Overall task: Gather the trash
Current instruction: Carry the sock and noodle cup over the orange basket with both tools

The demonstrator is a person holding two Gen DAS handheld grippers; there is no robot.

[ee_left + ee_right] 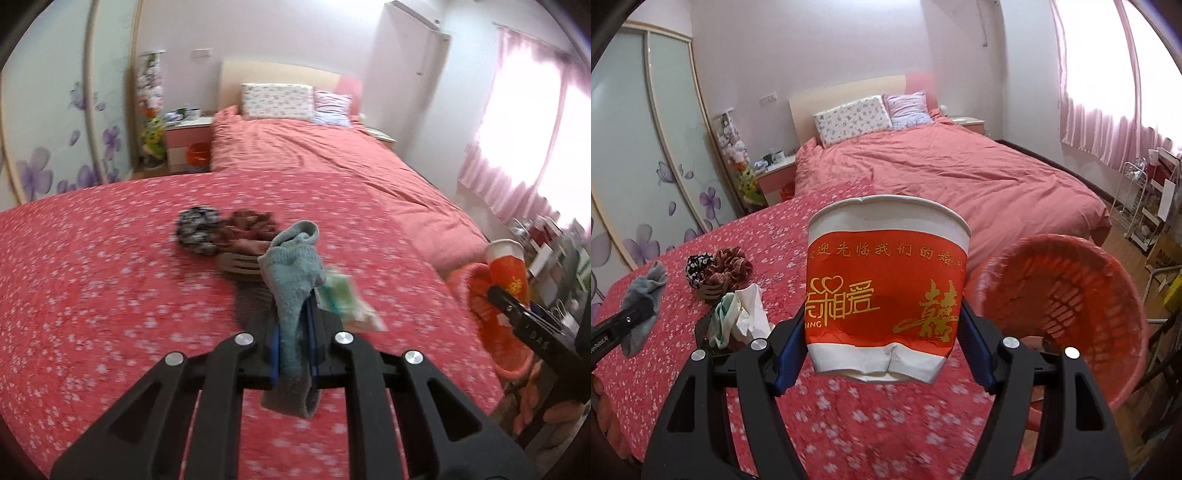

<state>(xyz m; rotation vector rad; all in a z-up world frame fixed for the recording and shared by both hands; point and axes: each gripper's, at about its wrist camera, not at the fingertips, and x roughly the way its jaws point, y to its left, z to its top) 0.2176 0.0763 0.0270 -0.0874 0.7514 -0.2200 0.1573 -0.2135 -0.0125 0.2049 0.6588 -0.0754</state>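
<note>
My left gripper [293,325] is shut on a grey-blue sock [291,273], which hangs through the jaws above the red flowered cover [92,295]. In the right wrist view the same sock [642,295] and left gripper [631,317] show at the far left. My right gripper [884,343] is shut on a red and white paper cup [886,291], held upright, its base dented. The cup [506,266] also shows at the right of the left wrist view. A crumpled white and green paper wad [738,317] lies on the cover. An orange plastic basket [1071,295] stands tilted just right of the cup.
Two scrunchies, one black and white [698,269] and one brown plaid [731,264], lie beside a brown hair claw [711,291]. Beyond is a bed [960,173] with pillows. A wardrobe [646,147] is at left; a wire shelf [1145,206] stands under the pink curtains.
</note>
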